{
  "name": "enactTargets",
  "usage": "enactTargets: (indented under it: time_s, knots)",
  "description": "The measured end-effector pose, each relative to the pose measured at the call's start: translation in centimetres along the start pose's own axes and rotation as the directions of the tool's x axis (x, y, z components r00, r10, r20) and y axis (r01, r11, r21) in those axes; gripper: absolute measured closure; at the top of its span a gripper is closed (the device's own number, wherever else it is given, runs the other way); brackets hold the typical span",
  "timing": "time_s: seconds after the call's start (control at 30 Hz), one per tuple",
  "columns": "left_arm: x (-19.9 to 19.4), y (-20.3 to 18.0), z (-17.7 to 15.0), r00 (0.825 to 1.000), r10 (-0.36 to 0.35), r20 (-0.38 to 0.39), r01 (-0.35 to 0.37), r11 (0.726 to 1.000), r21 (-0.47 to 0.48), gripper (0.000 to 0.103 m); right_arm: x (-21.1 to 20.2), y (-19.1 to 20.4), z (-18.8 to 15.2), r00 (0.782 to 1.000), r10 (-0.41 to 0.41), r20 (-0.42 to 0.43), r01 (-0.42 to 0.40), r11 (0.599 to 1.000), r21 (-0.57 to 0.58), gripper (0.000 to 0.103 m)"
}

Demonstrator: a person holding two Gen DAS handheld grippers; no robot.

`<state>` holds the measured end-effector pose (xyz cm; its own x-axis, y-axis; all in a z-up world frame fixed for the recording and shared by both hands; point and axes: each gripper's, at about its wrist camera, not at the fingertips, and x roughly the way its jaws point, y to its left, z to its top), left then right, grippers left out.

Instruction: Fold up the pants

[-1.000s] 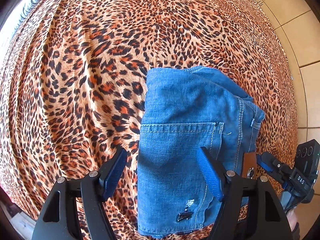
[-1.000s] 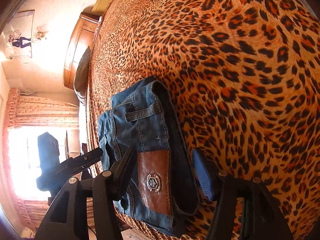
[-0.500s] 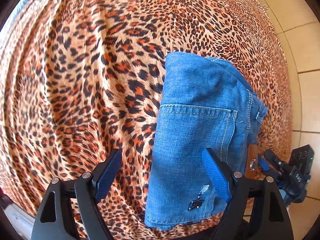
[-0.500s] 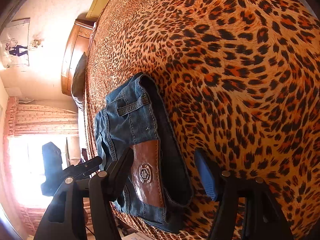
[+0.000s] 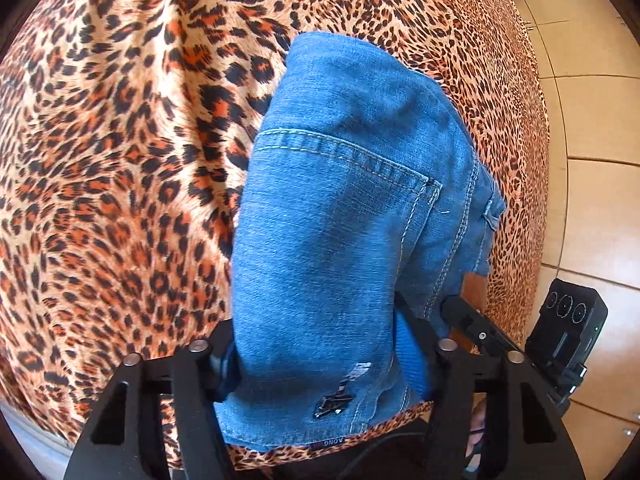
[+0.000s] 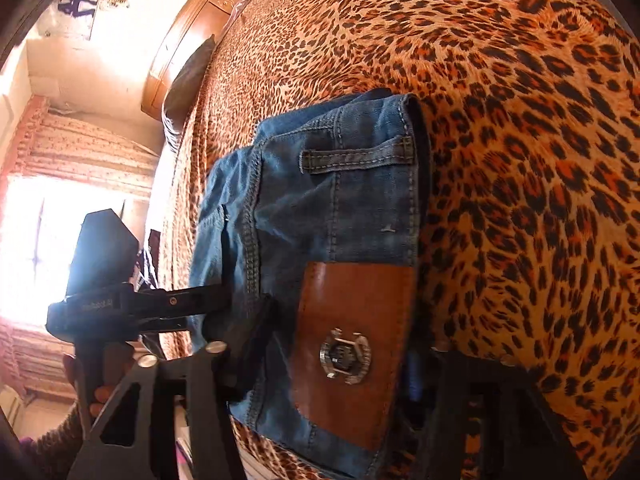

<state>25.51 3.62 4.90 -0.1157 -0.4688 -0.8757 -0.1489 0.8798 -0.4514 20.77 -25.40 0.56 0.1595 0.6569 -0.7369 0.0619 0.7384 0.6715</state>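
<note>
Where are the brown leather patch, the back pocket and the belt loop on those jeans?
brown leather patch (image 6: 352, 316): right wrist view, above its metal badge.
back pocket (image 5: 332, 216): left wrist view, middle of its denim face.
belt loop (image 6: 356, 158): right wrist view, middle of the strip.

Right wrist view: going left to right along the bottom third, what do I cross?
Other gripper's black body → blue denim of the folded pants → brown leather patch with its metal emblem → leopard-print bedspread.

A bedroom in a home.
Leopard-print bedspread (image 6: 500, 120) over a bed, wooden headboard (image 6: 180, 36), curtained window (image 6: 60, 216), tiled floor (image 5: 592, 128).
</note>
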Motion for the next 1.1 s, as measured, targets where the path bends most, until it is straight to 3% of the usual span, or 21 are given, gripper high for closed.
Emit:
enactTargets:
  time_s: [0.07, 0.2, 0.27, 0.37, 0.47, 0.57, 0.67, 0.7, 0.73, 0.8, 0.83, 0.87, 0.97, 1.03, 1.1]
  knots:
    - [-1.3, -0.2, -0.6, 1.0, 0.004, 0.017, -0.004, 1.0, -0.01, 0.057, -0.4, 0.6, 0.0, 1.0, -0.009, -0.008, 0.009, 1.0, -0.01, 0.066]
    - [-5.0, -0.8, -1.6, 0.998, 0.033, 0.058, -0.034, 0.999, 0.022, 0.061, -2.0, 5.5, 0.0, 0.999, -0.04, 0.027, 0.043, 0.991, -0.127, 0.07]
    - [-6.9, -0.9, -1.8, 0.998, 0.009, 0.069, -0.012, 0.999, 0.046, 0.061, -2.8, 8.1, 0.0, 0.998, -0.029, 0.061, 0.039, 0.986, -0.163, 0.071]
    - [-10.5, -0.4, -1.8, 0.994, 0.024, 0.108, -0.034, 0.995, 0.091, 0.062, -3.2, 11.3, 0.3, 0.995, 0.009, 0.1, 0.008, 0.987, -0.163, 0.071]
    - [-15.0, 0.8, -1.4, 0.979, -0.007, 0.204, -0.019, 0.992, 0.125, 0.062, -2.0, 14.5, 1.4, 0.992, 0.046, 0.12, -0.027, 0.988, -0.153, 0.071]
    - [-19.0, 3.1, 0.1, 0.947, -0.013, 0.321, -0.043, 0.985, 0.166, 0.061, 0.3, 17.7, 2.8, 0.985, 0.065, 0.162, -0.036, 0.984, -0.176, 0.071]
    - [-19.3, 6.3, 2.5, 0.927, 0.039, 0.373, -0.109, 0.98, 0.169, 0.059, 4.1, 18.9, 4.4, 0.983, 0.059, 0.176, -0.032, 0.988, -0.152, 0.07]
    - [-18.5, 7.5, 3.5, 0.921, 0.099, 0.376, -0.17, 0.972, 0.16, 0.058, 6.1, 19.0, 5.0, 0.986, 0.029, 0.163, -0.004, 0.988, -0.154, 0.067]
    - [-17.1, 8.6, 4.5, 0.919, 0.166, 0.356, -0.229, 0.963, 0.141, 0.055, 8.2, 18.8, 5.5, 0.988, -0.049, 0.146, 0.071, 0.986, -0.149, 0.066]
    - [-13.5, 11.7, 5.9, 0.939, 0.267, 0.217, -0.294, 0.95, 0.105, 0.054, 12.4, 17.5, 6.4, 0.981, -0.185, 0.057, 0.191, 0.975, -0.11, 0.063]
    - [-12.8, 13.0, 5.9, 0.953, 0.242, 0.18, -0.262, 0.961, 0.092, 0.054, 13.6, 17.1, 6.4, 0.974, -0.224, 0.026, 0.226, 0.971, -0.082, 0.063]
    - [-13.1, 13.5, 5.5, 0.959, 0.208, 0.194, -0.228, 0.97, 0.085, 0.051, 13.7, 17.0, 6.2, 0.973, -0.23, 0.032, 0.231, 0.971, -0.062, 0.063]
    - [-15.7, 14.2, 3.8, 0.962, 0.125, 0.244, -0.156, 0.981, 0.113, 0.042, 11.0, 18.0, 5.0, 0.98, -0.169, 0.11, 0.174, 0.984, -0.039, 0.059]
    - [-17.4, 14.5, 1.9, 0.956, 0.109, 0.272, -0.152, 0.978, 0.14, 0.033, 8.5, 19.2, 4.1, 0.972, -0.167, 0.165, 0.176, 0.984, -0.041, 0.048]
    - [-18.6, 15.0, -0.3, 0.942, 0.123, 0.311, -0.181, 0.969, 0.166, 0.027, 6.6, 20.3, 2.9, 0.964, -0.18, 0.198, 0.195, 0.979, -0.058, 0.045]
